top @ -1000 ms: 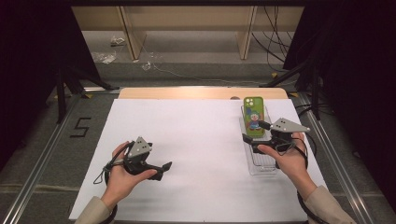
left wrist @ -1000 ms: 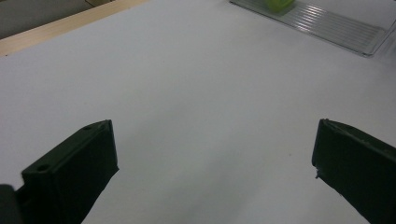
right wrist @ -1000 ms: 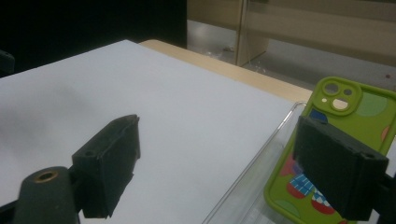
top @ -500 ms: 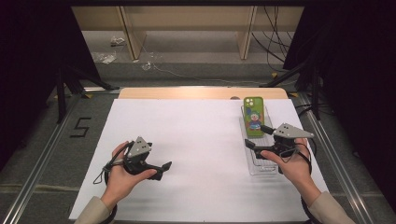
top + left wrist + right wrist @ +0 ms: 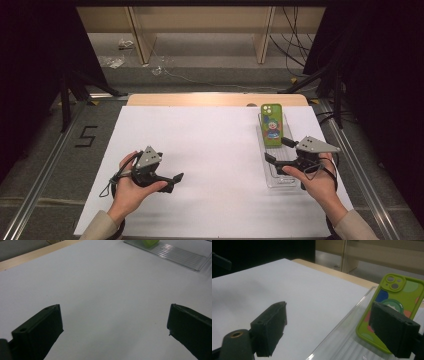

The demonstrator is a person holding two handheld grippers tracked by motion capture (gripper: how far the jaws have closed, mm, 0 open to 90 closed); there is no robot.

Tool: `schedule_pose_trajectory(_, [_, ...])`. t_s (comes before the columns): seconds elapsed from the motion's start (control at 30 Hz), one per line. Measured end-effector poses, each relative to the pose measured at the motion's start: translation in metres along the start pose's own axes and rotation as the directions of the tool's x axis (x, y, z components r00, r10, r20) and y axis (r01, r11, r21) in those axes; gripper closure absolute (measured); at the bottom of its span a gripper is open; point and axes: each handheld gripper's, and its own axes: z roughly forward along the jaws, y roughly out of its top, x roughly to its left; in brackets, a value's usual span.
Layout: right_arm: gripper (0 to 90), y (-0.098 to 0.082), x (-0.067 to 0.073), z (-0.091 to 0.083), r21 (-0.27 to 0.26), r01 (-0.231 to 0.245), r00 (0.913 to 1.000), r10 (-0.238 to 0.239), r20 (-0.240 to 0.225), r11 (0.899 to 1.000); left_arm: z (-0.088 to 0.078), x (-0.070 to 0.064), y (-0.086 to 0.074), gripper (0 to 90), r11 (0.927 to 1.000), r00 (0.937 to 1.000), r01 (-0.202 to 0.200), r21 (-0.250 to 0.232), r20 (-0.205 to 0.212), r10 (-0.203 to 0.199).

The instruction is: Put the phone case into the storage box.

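A phone in a green case (image 5: 272, 125) with a cartoon figure lies back-up, its top end propped on the far end of a clear plastic tray (image 5: 282, 180) at the right of the white sheet. My right gripper (image 5: 278, 151) hovers over the tray's near half, just short of the phone, jaws open and empty. In the right gripper view, the phone (image 5: 397, 290) stands behind the right jaw, and the tray (image 5: 344, 340) sits below my right gripper (image 5: 332, 322). My left gripper (image 5: 175, 181) rests open at the front left, pointing right; its view (image 5: 115, 322) holds bare sheet.
The white sheet (image 5: 210, 150) covers the table, with a wooden strip (image 5: 215, 99) along the far edge. Metal rails run down both sides. A "5" marker (image 5: 86, 136) lies left of the sheet. In the left gripper view the tray (image 5: 175, 255) lies far ahead.
My right gripper has drawn back slightly toward the person, along the tray and away from the phone. The left gripper has stayed put.
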Motion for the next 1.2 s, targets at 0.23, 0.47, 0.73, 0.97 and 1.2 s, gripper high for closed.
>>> schedule_pose_trajectory(0.23, [16.1, -0.004, -0.001, -0.005, -0.008, -0.002, 1.0, 0.002, -0.002, 1.0, 0.0, 0.0, 0.0, 0.0, 1.0, 1.0, 0.0, 0.0, -0.001, 0.0])
schedule_pose_trajectory(0.47, [16.1, -0.008, -0.002, -0.011, -0.014, -0.003, 1.0, 0.003, -0.001, 1.0, -0.001, 0.001, 0.0, 0.0, 1.0, 1.0, 0.001, -0.003, -0.001, -0.001])
schedule_pose_trajectory(0.73, [15.9, -0.012, 0.0, -0.016, -0.026, 0.009, 0.9999, -0.009, -0.006, 1.0, -0.001, 0.001, 0.0, 0.0, 1.0, 1.0, 0.002, -0.004, -0.001, -0.002])
schedule_pose_trajectory(0.97, [15.8, -0.016, 0.0, -0.02, -0.03, 0.008, 0.9999, -0.008, -0.008, 1.0, -0.001, 0.002, -0.001, 0.0, 1.0, 1.0, 0.004, -0.004, -0.001, -0.004])
schedule_pose_trajectory(1.2, [15.8, -0.02, -0.002, -0.024, -0.038, 0.004, 1.0, -0.004, -0.007, 0.999, -0.001, 0.001, -0.001, 0.0, 1.0, 1.0, 0.007, -0.005, -0.002, -0.007])
